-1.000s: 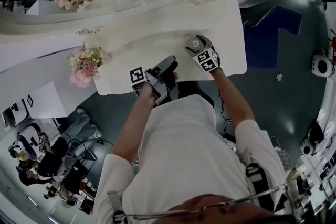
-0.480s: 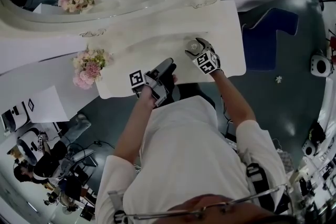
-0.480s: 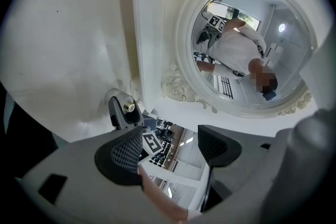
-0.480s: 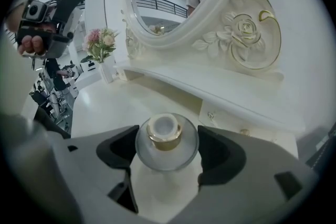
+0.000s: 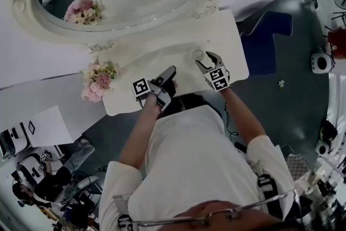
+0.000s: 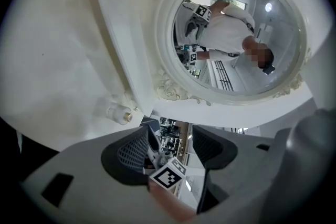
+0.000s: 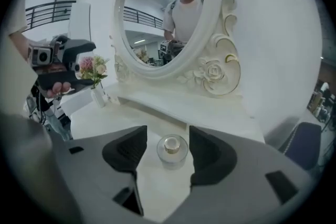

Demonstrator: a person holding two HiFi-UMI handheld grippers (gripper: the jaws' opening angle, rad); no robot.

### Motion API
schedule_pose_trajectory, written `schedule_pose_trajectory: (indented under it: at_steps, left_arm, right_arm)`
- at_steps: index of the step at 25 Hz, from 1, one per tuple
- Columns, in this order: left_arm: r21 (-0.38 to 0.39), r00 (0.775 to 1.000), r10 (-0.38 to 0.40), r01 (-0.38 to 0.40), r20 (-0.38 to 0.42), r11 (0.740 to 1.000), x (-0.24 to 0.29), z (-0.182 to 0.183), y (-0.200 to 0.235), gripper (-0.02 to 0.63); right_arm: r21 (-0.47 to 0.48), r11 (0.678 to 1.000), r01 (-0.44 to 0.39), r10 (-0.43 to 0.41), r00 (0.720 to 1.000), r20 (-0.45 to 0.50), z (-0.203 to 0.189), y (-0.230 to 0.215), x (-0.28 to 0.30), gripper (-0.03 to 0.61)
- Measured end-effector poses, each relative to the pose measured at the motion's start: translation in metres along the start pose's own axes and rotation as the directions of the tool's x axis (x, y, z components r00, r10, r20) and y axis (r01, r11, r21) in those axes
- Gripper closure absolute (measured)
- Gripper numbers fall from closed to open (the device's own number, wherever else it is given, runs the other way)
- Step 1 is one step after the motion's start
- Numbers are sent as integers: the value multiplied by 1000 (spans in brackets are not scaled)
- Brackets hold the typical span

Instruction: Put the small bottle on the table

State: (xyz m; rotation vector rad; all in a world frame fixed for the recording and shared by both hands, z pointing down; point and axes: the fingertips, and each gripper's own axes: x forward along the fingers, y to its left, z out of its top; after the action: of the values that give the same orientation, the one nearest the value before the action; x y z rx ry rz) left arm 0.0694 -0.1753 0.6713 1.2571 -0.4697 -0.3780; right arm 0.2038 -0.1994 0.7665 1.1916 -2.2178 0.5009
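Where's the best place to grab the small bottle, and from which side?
Probably the bottle's round body, below the cap, coming in from the table's front edge. It stands upright, and its curved sides give the pads two opposite faces. The right gripper straddles it that way, jaws closing, pads not yet touching.

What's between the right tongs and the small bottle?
Nothing: right gripper view shows the small bottle standing between the closing tongs of the right gripper, only bare table in the gaps.
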Motion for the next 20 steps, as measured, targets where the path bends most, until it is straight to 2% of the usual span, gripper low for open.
schedule_pose_trajectory:
  at_steps: [5,7,9,11,12,13,16,18,20]
  left_arm:
    - [125,998,-46,50,-32,991,-14,8,-29,400]
    - [217,1000,-21,23,-8,976,-25,11,-33,454]
    - [324,1000,8,-13,15,946,-36,15,-37,489]
    - [442,999,29,-37,24,896,-43,19,-44,518]
    - [513,999,45,-51,25,857,-46,20,-47,531]
    - [588,997,67,-69,25,806,-49,20,-50,544]
    - [786,989,142,-114,35,608,-57,15,-55,590]
    - [860,986,164,-116,38,497,-62,9,-60,609]
    - [904,985,171,-100,30,415,-63,3,-65,611]
  right_arm:
    - [106,992,73,-79,995,52,24,10,-42,369]
    - [121,988,97,-106,992,70,32,16,-62,399]
    - [134,984,114,-127,988,90,40,24,-78,422]
    - [150,979,136,-153,982,110,49,28,-93,454]
    - [160,976,149,-169,978,120,54,29,-100,468]
    - [170,972,163,-186,974,131,58,30,-109,482]
    - [195,961,199,-233,957,171,70,35,-135,531]
    - [203,955,218,-257,947,192,76,40,-151,554]
    - [207,950,233,-275,939,208,80,44,-165,565]
